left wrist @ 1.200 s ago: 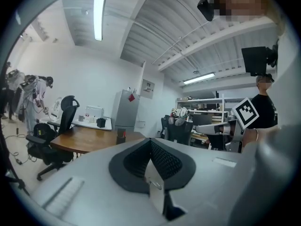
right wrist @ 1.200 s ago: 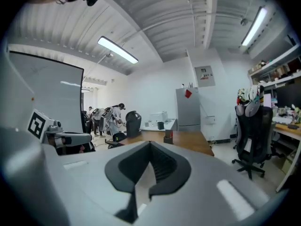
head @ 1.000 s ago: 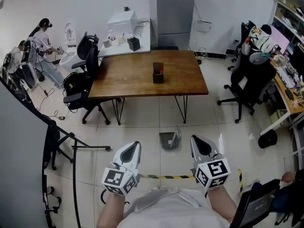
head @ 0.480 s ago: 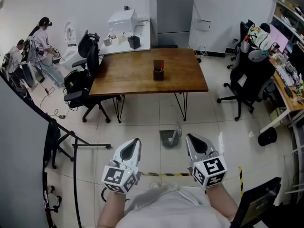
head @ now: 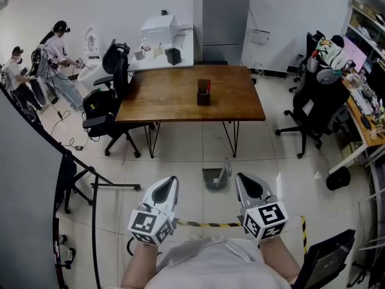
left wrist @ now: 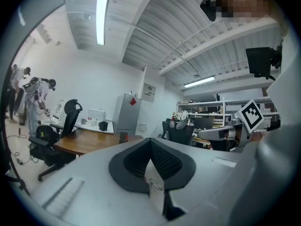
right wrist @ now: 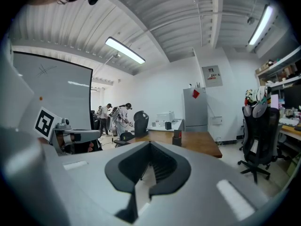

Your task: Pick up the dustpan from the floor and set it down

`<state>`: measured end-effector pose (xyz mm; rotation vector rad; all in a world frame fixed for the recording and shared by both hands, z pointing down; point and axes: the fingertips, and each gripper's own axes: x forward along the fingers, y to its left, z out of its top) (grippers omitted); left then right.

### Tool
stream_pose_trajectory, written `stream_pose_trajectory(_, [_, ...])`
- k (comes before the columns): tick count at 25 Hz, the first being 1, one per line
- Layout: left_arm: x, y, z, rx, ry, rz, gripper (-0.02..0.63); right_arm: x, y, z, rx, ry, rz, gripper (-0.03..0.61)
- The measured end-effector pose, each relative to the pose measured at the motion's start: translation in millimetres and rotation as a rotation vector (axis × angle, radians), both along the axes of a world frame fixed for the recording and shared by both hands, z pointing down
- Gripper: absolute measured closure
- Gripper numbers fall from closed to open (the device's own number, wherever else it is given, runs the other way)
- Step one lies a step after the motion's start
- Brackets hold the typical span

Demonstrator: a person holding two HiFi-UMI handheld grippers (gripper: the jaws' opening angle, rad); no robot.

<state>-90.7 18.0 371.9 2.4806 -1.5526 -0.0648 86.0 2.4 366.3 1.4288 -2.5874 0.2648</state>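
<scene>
The grey dustpan (head: 215, 177) rests on the tiled floor in front of the wooden table, its handle standing up on its right side. Both grippers hover above the floor on my side of it, touching nothing. My left gripper (head: 171, 181) is to the dustpan's lower left and my right gripper (head: 242, 179) is just to its lower right. Each has its jaws together with nothing between them. In the left gripper view the left gripper (left wrist: 151, 144) looks level into the room, as does the right gripper (right wrist: 150, 147) in its own view. Neither of those views shows the dustpan.
A wooden table (head: 174, 101) with a dark pen holder (head: 204, 93) stands beyond the dustpan. Office chairs sit at its left (head: 108, 101) and at the right (head: 316, 104). A black stand's legs (head: 96, 185) spread at the left. Yellow-black tape (head: 210, 224) crosses the floor near me.
My right gripper has shifted a little to the left, closer to the dustpan. The left gripper and the dustpan have stayed put.
</scene>
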Motion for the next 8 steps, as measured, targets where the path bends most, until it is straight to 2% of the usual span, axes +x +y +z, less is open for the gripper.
stream_pose_trajectory(8, [0, -11, -4, 0.01, 0.012, 0.015, 0.6, -8, -11, 1, -0.011, -0.003, 0.003, 0.578])
